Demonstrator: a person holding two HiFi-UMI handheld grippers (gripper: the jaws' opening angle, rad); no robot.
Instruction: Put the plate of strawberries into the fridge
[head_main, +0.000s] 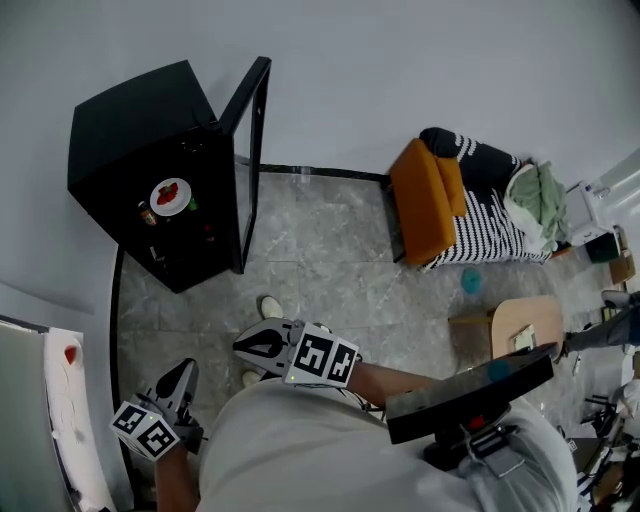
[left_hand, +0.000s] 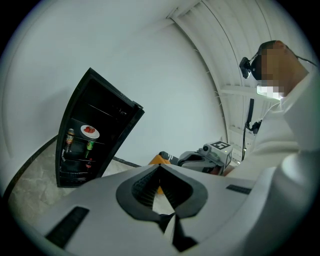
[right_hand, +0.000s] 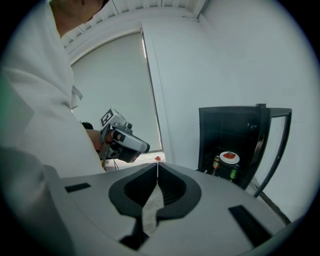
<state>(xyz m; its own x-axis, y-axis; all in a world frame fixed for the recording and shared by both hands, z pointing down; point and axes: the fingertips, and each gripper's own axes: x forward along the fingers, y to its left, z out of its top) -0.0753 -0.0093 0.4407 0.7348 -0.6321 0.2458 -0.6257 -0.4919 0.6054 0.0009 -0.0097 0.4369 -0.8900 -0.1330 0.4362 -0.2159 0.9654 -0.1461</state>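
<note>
- Black upright mini fridge (head_main: 130, 130): stands against the white wall with its long axis vertical. Its open front faces the person.
- Black-framed glass door (head_main: 250, 160): swung wide open at one side of the fridge.
- Round white plate of red strawberries (head_main: 170, 196): inside the fridge, on an upper shelf. It lies flat, face up, with the berries heaped at its middle. Being round, it has no long axis and points no particular way.
- Brown bottle (left_hand: 70, 136) and green bottle (left_hand: 90, 146): upright inside the fridge, just beside the plate and lower than it.
- Left gripper (head_main: 188, 368), grey with a marker cube: held well apart from the fridge, in front of its open side, with its tips aimed towards the fridge. The jaws are pressed together with nothing between them.
- Right gripper (head_main: 240, 345), same build: also well apart from the fridge, out from the door's free edge, with its tips turned towards the fridge. The jaws meet at the tip with nothing between them.
- Neither gripper touches the plate, the door or the fridge.
- Orange cushioned seat (head_main: 425, 200): on the far side of the open door from the fridge, against the same wall. Black-and-white striped bedding (head_main: 485, 225) lies just beside it.
- Grey stone-tile floor (head_main: 320, 270): bare between the fridge and the grippers.
</note>
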